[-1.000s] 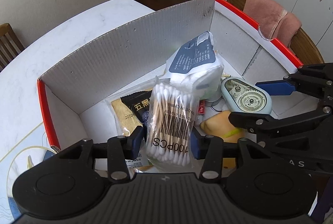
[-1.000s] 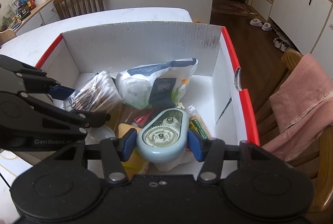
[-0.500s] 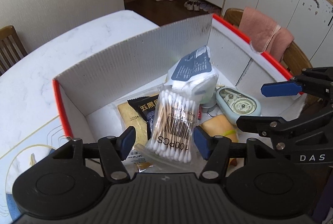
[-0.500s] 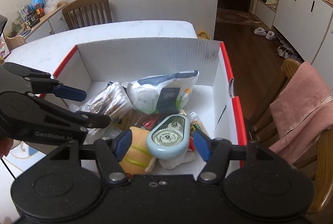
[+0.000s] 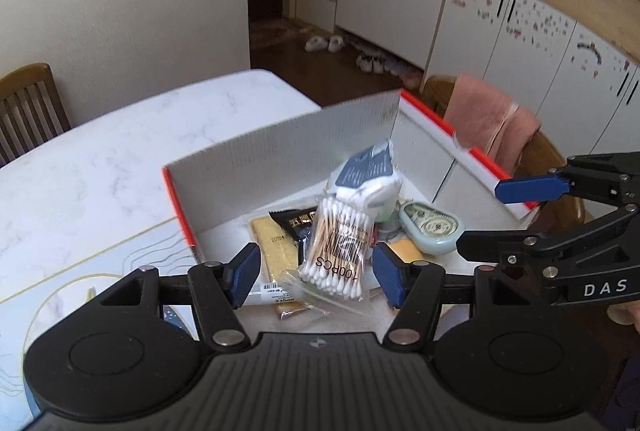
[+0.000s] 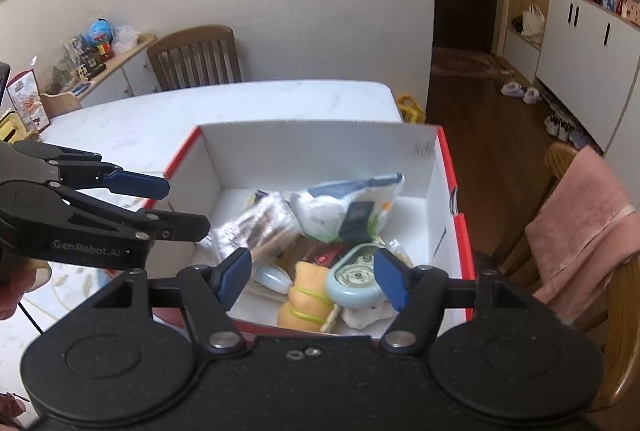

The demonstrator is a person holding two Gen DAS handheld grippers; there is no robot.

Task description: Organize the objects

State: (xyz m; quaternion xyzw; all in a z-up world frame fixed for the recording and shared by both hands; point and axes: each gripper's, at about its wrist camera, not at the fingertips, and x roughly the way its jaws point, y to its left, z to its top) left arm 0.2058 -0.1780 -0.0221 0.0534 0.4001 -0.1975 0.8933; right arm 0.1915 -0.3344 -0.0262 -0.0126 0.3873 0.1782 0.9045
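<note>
A white cardboard box with red edges (image 5: pixel 280 147) (image 6: pixel 304 147) stands on the white table. In it lie a cotton swab pack (image 5: pixel 338 255) (image 6: pixel 256 227), a pale blue correction tape (image 5: pixel 432 227) (image 6: pixel 354 279), a white and blue pouch (image 5: pixel 368 175) (image 6: pixel 348 211), a yellow snack bar (image 5: pixel 274 247) and an orange toy (image 6: pixel 306 307). My left gripper (image 5: pixel 318 275) is open and empty above the swab pack. My right gripper (image 6: pixel 314 277) is open and empty above the correction tape.
A wooden chair with a pink towel (image 5: pixel 488 119) (image 6: pixel 580 231) stands right of the box. Another wooden chair (image 6: pixel 196 57) is at the table's far side. A patterned mat (image 5: pixel 80 271) lies left of the box. White cabinets (image 5: pixel 400 3) line the far wall.
Both grippers opened, letting go of the swab pack and the correction tape, and rose up and back from the box. Both items now lie in the box.
</note>
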